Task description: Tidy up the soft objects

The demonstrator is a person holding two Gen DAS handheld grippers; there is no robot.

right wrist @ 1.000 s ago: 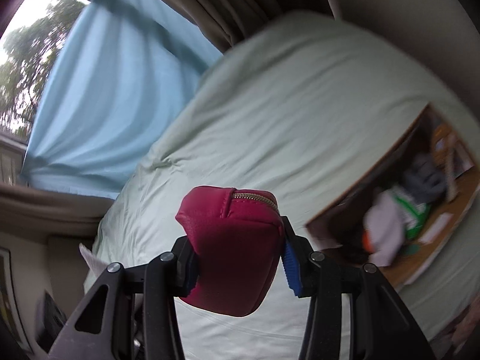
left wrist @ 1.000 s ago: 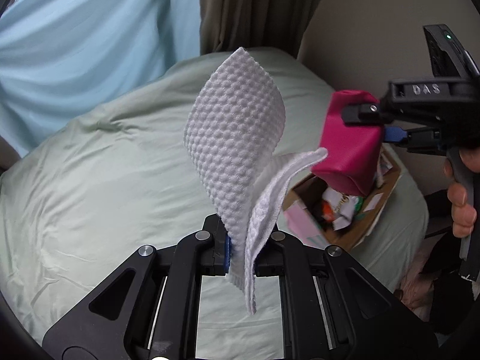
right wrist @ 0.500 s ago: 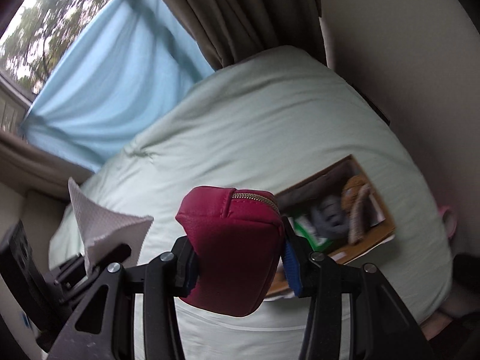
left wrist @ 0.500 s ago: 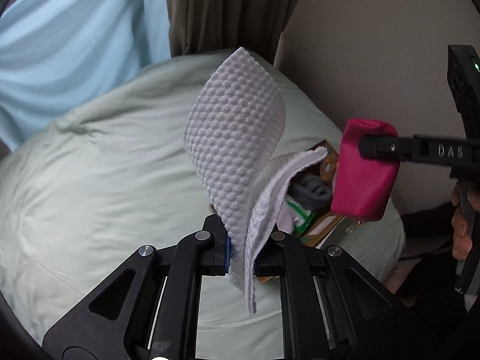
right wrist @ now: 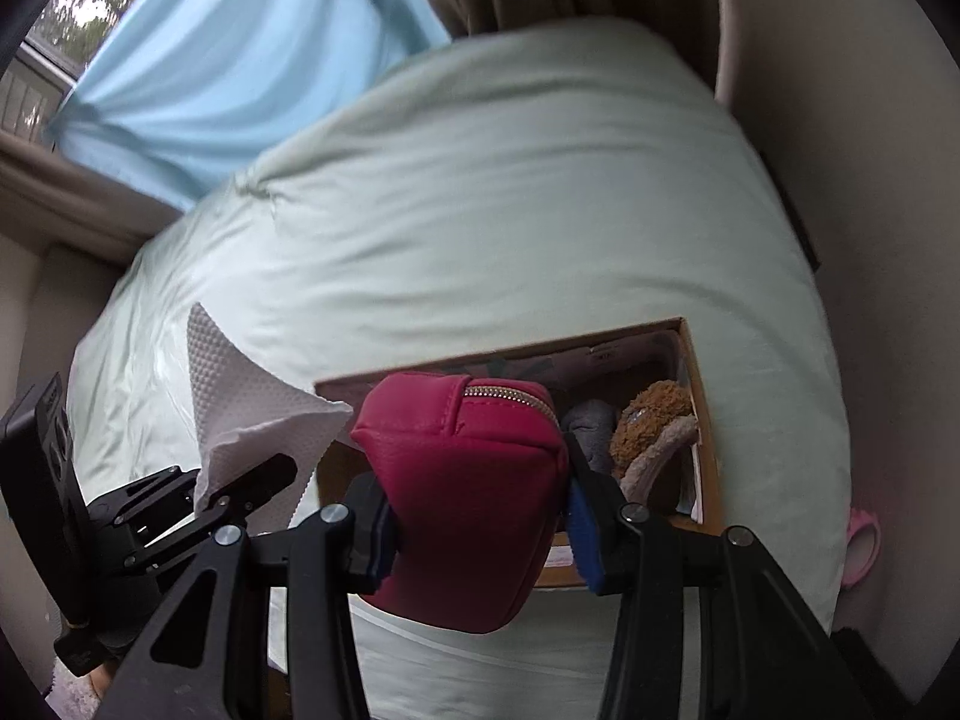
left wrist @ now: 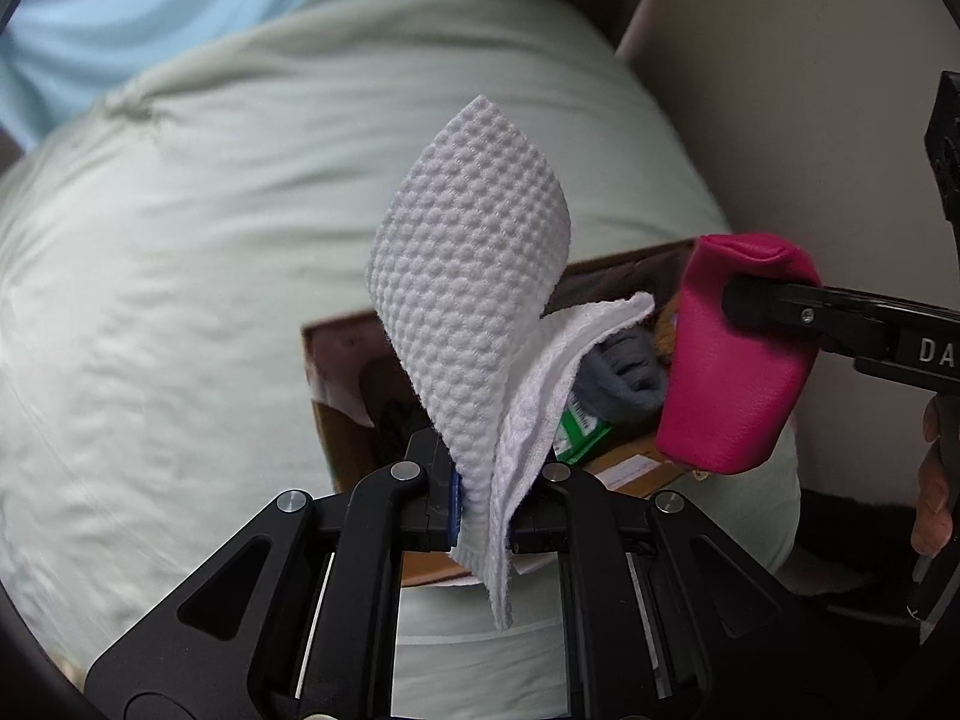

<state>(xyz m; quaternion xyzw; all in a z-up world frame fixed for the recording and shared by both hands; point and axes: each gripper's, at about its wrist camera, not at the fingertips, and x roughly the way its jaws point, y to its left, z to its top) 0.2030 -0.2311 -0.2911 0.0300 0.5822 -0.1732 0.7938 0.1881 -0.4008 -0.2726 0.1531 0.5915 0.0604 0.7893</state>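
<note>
My left gripper (left wrist: 483, 501) is shut on a white textured cloth (left wrist: 474, 330) that stands up and folds over above the jaws; the cloth also shows in the right wrist view (right wrist: 240, 414). My right gripper (right wrist: 477, 510) is shut on a red zippered pouch (right wrist: 468, 480), seen from the side in the left wrist view (left wrist: 732, 360). Both are held above an open cardboard box (right wrist: 699, 396) on the bed, which holds a grey sock (left wrist: 624, 378), a brown plush toy (right wrist: 651, 420) and a green packet (left wrist: 579, 435).
The box (left wrist: 336, 414) lies near the right edge of a bed with a pale green cover (right wrist: 510, 192). A beige wall (right wrist: 870, 150) stands to the right, a blue curtain (right wrist: 252, 60) and brown curtain behind. A pink slipper (right wrist: 861, 546) lies on the floor.
Both grippers have moved toward the box, which now sits right below and ahead of them. Each keeps its hold on its object.
</note>
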